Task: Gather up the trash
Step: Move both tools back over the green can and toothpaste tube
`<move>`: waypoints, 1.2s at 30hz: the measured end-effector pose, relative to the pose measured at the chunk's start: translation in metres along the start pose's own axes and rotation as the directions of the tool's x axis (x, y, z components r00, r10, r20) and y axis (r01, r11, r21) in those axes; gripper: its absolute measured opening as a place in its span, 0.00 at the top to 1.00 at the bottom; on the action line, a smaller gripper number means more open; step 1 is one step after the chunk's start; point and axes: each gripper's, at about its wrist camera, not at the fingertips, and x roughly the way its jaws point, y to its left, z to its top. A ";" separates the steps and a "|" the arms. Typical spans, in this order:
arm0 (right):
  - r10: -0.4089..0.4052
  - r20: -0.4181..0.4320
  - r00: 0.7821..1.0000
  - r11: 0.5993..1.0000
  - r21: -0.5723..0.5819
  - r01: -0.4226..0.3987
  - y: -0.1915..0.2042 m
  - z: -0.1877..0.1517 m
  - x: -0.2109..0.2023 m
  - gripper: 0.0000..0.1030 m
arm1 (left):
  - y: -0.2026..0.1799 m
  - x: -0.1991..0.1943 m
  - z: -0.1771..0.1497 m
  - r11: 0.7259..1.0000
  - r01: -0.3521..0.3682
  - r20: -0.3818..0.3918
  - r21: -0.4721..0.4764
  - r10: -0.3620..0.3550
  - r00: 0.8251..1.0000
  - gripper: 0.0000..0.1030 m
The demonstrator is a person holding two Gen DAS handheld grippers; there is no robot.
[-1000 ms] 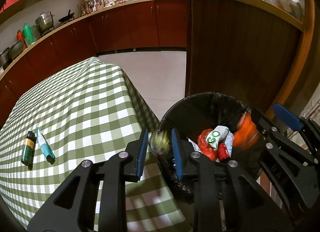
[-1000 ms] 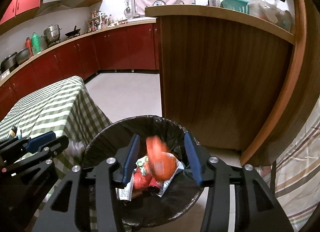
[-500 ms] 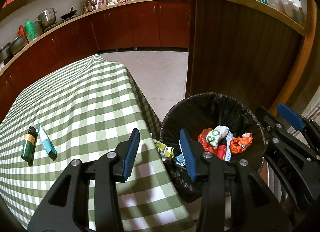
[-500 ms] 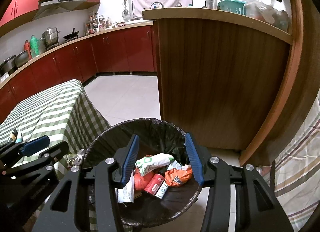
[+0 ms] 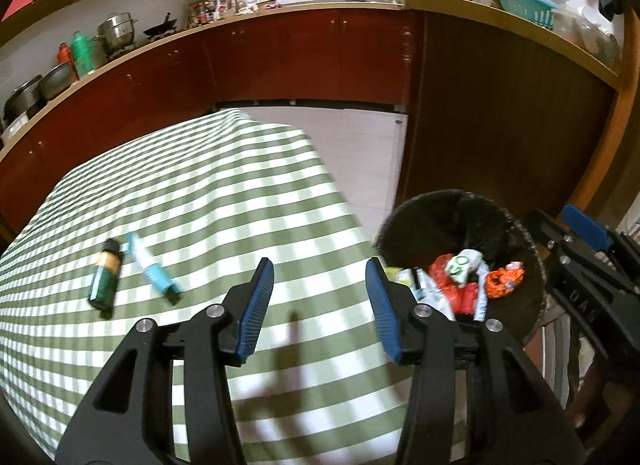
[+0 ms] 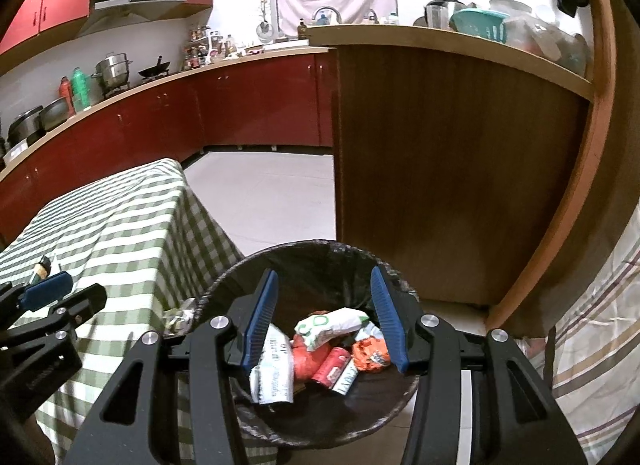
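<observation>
1. A black-lined trash bin (image 6: 360,261) stands on the floor just beside the table; inside lie crumpled wrappers: a white-and-green wrapper (image 6: 332,321), an orange wrapper (image 6: 370,353), a red can (image 6: 331,363) and a white printed packet (image 6: 272,369).
2. A crumpled yellowish wrapper (image 6: 180,315) sits at the table's edge, touching the bin's rim.
3. On the table, covered by a green-and-white checked cloth (image 5: 200,193), lie a dark green bottle (image 5: 105,277) with an amber band and a light blue tube (image 5: 154,273), side by side, well apart from the bin.
4. The left gripper (image 5: 318,305) hovers over the table's corner near the bin, its blue-padded fingers (image 5: 256,305) spread wide and holding nothing.
5. The right gripper (image 6: 324,321) hangs directly above the bin, its fingers (image 6: 262,317) also wide apart and empty.
6. Behind stand red kitchen cabinets (image 6: 240,105), a wooden counter panel (image 6: 440,165), and pots (image 6: 114,69) on the far worktop.
</observation>
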 end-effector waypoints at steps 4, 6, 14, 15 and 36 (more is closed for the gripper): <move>0.027 -0.002 1.000 0.999 -0.018 -0.027 0.015 0.001 -0.003 0.53 | 0.026 -0.007 -0.008 0.999 -0.037 -0.008 -0.026 0.037 0.999 0.55; 0.040 -0.002 0.999 0.999 -0.031 -0.040 0.024 0.001 -0.005 0.53 | 0.040 -0.011 -0.012 0.998 -0.056 -0.012 -0.041 0.055 0.998 0.55; 0.118 -0.009 0.993 0.989 -0.094 -0.118 0.073 0.004 -0.009 0.53 | 0.102 -0.022 -0.028 0.984 -0.140 -0.040 -0.111 0.137 0.990 0.53; 0.131 -0.013 0.991 0.986 -0.106 -0.132 0.082 0.004 -0.010 0.53 | 0.111 -0.023 -0.030 0.981 -0.151 -0.043 -0.120 0.147 0.988 0.52; 0.309 -0.111 0.945 0.901 -0.284 -0.328 0.232 0.006 0.002 0.52 | 0.260 -0.035 -0.061 0.900 -0.320 -0.114 -0.297 0.299 0.947 0.46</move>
